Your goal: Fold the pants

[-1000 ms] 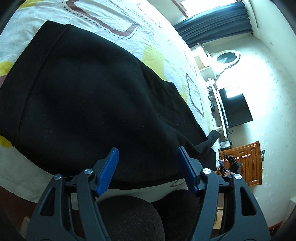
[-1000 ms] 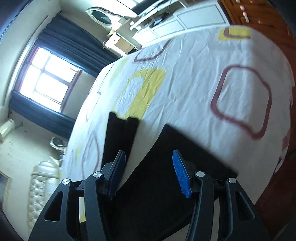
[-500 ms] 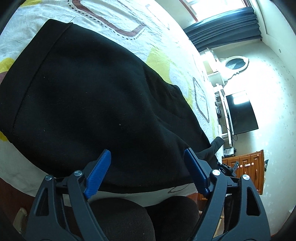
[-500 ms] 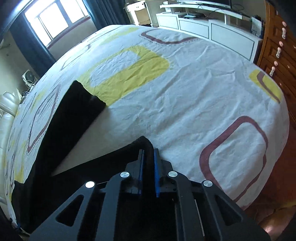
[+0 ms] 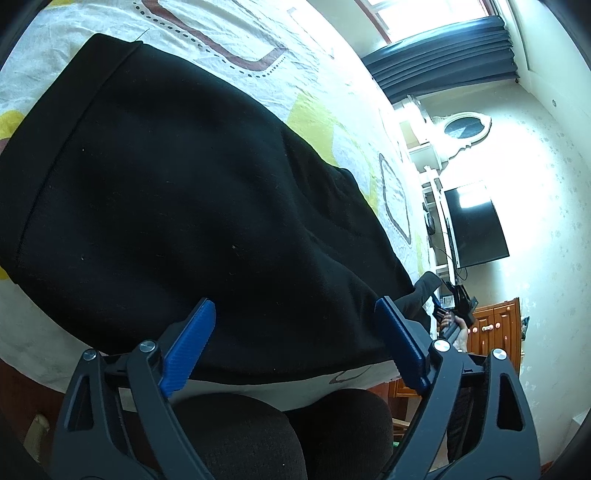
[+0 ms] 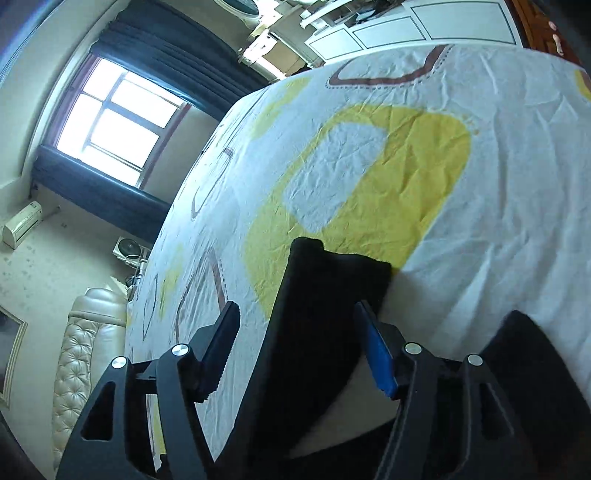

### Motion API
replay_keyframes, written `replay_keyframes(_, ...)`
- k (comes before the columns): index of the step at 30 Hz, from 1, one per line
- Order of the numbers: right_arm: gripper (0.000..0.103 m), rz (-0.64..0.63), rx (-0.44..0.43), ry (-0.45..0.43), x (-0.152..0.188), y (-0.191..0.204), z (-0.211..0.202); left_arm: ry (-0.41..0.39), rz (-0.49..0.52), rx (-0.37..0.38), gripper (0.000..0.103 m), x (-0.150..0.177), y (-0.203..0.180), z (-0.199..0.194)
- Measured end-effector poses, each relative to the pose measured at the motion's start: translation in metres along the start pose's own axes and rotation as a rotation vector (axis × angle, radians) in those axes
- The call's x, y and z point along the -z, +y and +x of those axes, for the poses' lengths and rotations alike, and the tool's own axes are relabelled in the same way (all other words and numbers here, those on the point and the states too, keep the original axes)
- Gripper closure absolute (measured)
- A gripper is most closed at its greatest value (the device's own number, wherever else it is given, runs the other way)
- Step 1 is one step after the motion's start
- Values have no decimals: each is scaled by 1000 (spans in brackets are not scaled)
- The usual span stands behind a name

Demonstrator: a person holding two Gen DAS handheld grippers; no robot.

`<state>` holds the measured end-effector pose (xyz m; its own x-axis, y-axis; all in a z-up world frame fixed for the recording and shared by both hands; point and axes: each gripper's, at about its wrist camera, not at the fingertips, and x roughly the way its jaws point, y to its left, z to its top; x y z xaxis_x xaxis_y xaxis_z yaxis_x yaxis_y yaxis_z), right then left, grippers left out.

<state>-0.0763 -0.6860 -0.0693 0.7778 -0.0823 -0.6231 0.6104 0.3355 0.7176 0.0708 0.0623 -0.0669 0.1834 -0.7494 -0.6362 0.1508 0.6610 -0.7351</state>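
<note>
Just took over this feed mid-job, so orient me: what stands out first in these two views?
The black pants fill most of the left wrist view, spread on the patterned bedsheet, with the left gripper open at their near edge. In the right wrist view, the right gripper is open over one pant leg that ends on a big yellow patch.

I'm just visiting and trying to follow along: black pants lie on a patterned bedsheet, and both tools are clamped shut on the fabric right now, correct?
Not quite. The black pants do lie on the patterned bedsheet, but neither tool is clamped. The left wrist view shows the left tool with fingers spread wide over the fabric, and the right wrist view shows the right tool open too.
</note>
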Motion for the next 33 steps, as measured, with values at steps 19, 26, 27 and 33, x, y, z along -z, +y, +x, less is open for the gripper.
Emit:
replay_keyframes(19, 95, 93, -89, -95, 39, -54, -105, 128, 138, 167, 15, 48, -93, 70)
replay_keyframes(26, 95, 168, -44, -45, 60, -87, -90, 97, 48, 228, 15, 69, -123, 121)
replay_keyframes(27, 95, 173, -45, -40, 63, -90, -89, 90, 36, 228, 15, 71, -127, 127)
replay_keyframes(33, 93, 214, -66, -24, 74, -100, -79, 86, -35, 241, 15, 85, -133, 146)
